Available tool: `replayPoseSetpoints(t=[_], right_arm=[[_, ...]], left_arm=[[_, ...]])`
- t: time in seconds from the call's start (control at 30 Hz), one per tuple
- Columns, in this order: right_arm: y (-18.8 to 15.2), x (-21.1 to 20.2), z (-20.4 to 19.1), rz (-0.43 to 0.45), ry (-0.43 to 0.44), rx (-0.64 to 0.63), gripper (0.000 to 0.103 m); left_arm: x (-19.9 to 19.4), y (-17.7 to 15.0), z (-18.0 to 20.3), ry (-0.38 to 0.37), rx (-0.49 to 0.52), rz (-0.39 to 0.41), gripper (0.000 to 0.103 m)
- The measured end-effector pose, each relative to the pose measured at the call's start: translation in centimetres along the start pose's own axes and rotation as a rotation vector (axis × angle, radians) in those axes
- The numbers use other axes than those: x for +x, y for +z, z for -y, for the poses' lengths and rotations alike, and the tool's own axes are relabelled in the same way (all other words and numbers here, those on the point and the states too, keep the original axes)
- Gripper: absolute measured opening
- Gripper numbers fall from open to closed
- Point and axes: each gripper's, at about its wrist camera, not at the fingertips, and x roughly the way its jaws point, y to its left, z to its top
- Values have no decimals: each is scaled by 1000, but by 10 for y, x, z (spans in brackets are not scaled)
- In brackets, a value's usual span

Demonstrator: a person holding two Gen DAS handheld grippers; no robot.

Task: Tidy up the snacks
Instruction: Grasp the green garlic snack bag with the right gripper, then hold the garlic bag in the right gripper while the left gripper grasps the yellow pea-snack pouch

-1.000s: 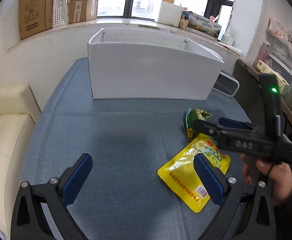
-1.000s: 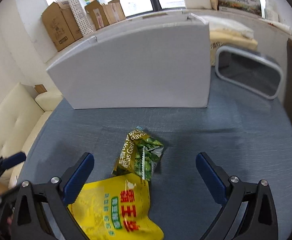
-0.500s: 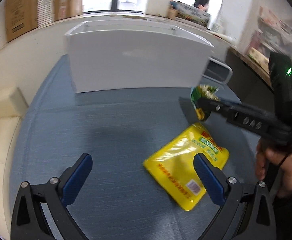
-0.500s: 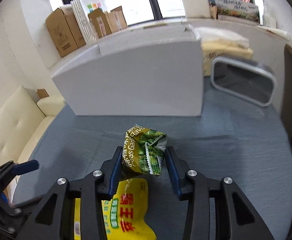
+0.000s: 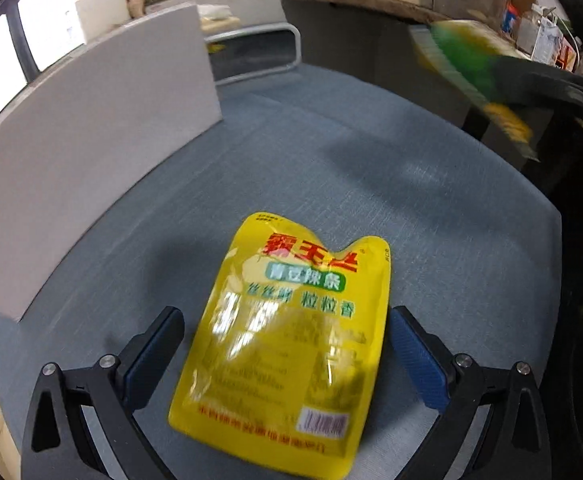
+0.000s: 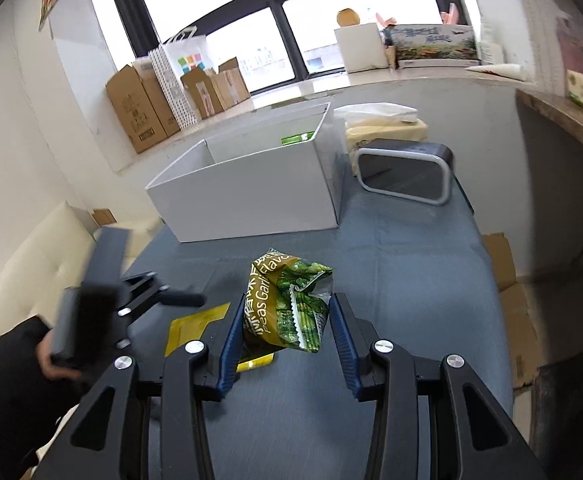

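Colours and patterns: snack packs, box, surfaces

Yellow pouch (image 5: 287, 340) showing red and green lettering; pea packet (image 6: 287, 306) showing green and olive print; storage box (image 6: 251, 188) appearing plain white; tabletop (image 5: 431, 208) showing blue-grey weave; hand-held gripper (image 6: 283, 344) wearing black frame, blue ribbed pads.

My right tongs (image 6: 283, 340) are covering most of the flat yellow foil pouch (image 6: 195, 326), and the green crinkled pea packet (image 5: 471, 76) is smearing into blur in my left view. The white cardboard box (image 6: 251, 196) is hiding most of its contents.
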Motion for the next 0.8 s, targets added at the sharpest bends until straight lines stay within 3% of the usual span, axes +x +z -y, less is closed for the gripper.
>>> replayPoseSetpoints(t=[0.27,0.33,0.4,0.5,0.67,0.8], right_arm=[[-24,-25,9,13,5,62,45],[-27,-26,9,11,6,71,45],[-27,-26,6,13,8,66,45],[-25,-25,-1,15,14,46,45],[-19,-26,-11,24,29,17,45],[-5,-22,-19,34,44,-8,45]], left_arm=[[3,2,-2,-16,-11,44,102],[-2,-2,2,-19,-3,55,91],[-7,-2,3,-9,-10,61,66],[-16,-5,3,14,-26,88,58],[-49,-5,-13,35,-152,191,56],[-91,0,-35,133,-308,273,56]])
